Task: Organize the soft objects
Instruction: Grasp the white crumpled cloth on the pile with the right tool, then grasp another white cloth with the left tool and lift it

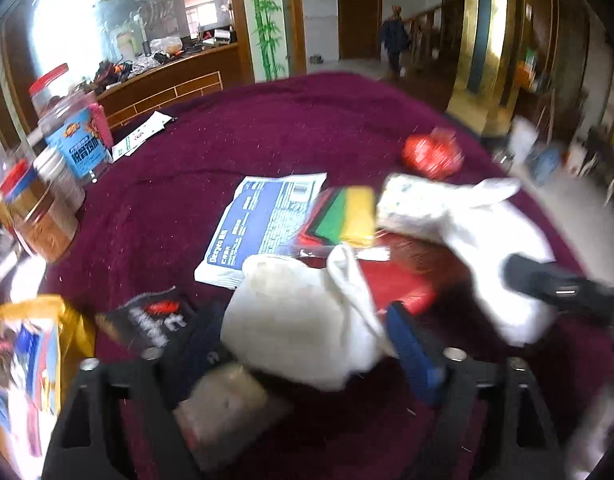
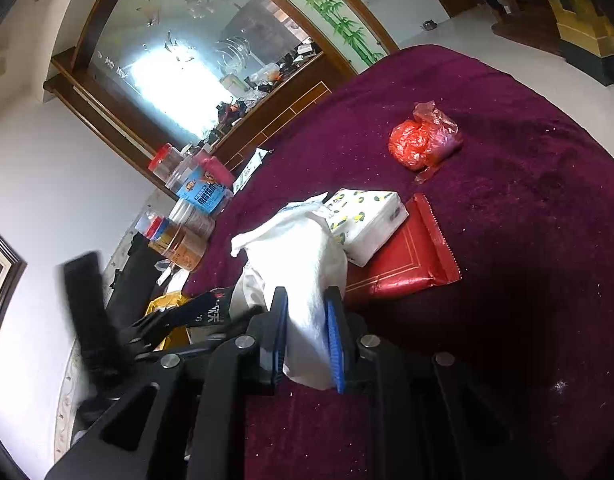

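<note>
My left gripper (image 1: 307, 332) is shut on a white sock (image 1: 291, 312), held above the maroon tablecloth (image 1: 267, 136). My right gripper (image 2: 307, 320) is shut on a second white sock (image 2: 303, 264); that sock (image 1: 495, 240) and the right gripper's dark body (image 1: 555, 288) show at the right of the left wrist view. A black sock with red and white print (image 1: 155, 320) lies at the lower left of the left wrist view and is also in the right wrist view (image 2: 203, 308).
A tissue pack (image 2: 367, 220) lies on a red packet (image 2: 407, 260). A red plastic bag (image 2: 423, 140), a blue-white packet (image 1: 259, 216), coloured felt sheets (image 1: 347, 216), several jars (image 1: 63, 152) and a yellow bag (image 1: 23, 364) are on the table.
</note>
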A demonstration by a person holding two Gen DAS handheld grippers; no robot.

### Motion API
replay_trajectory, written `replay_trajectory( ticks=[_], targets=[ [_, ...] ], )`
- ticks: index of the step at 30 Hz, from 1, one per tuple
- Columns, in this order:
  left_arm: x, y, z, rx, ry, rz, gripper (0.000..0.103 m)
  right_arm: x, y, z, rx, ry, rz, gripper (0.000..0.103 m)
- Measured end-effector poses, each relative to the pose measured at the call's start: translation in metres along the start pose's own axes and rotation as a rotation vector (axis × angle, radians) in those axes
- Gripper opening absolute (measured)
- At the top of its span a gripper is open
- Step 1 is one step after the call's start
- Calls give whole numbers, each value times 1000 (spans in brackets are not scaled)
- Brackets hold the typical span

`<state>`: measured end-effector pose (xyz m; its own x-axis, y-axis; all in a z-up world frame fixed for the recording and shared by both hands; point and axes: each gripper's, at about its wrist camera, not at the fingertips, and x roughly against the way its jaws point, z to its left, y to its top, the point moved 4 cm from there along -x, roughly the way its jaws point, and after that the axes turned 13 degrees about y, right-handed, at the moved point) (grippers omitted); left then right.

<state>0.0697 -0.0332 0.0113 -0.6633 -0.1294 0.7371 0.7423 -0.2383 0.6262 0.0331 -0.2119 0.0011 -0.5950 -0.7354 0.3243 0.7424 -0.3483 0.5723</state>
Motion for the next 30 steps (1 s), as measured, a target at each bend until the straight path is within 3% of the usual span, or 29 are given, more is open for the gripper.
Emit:
replay_trajectory(
  ticks=[3, 5, 7, 9, 17, 21, 27, 30],
  targets=[
    [-12, -7, -3, -13, -6, 14, 90, 0, 0, 0, -1, 7, 0, 19],
    [-10, -8, 1, 21, -59, 20, 61, 0, 0, 1, 2, 9, 1, 19],
    [-4, -6, 6, 36, -61, 16, 21, 0, 1, 1, 2, 9, 3, 19],
    [7, -8, 13, 67, -117, 6, 10, -1, 1, 0, 1, 3, 4, 19],
    [70, -29, 40, 171, -276, -74, 10, -2, 0, -6, 0, -39, 5, 19],
    [114, -48, 92, 279, -327, -136, 11, -4, -2, -9, 0, -58, 13, 19],
    [149, -89, 186, 442, -286, -169, 11, -10, -6, -9, 12, -82, 32, 19],
    [152, -99, 197, 465, -282, -168, 11, -14, -8, -4, 40, -104, 41, 19]
  ],
)
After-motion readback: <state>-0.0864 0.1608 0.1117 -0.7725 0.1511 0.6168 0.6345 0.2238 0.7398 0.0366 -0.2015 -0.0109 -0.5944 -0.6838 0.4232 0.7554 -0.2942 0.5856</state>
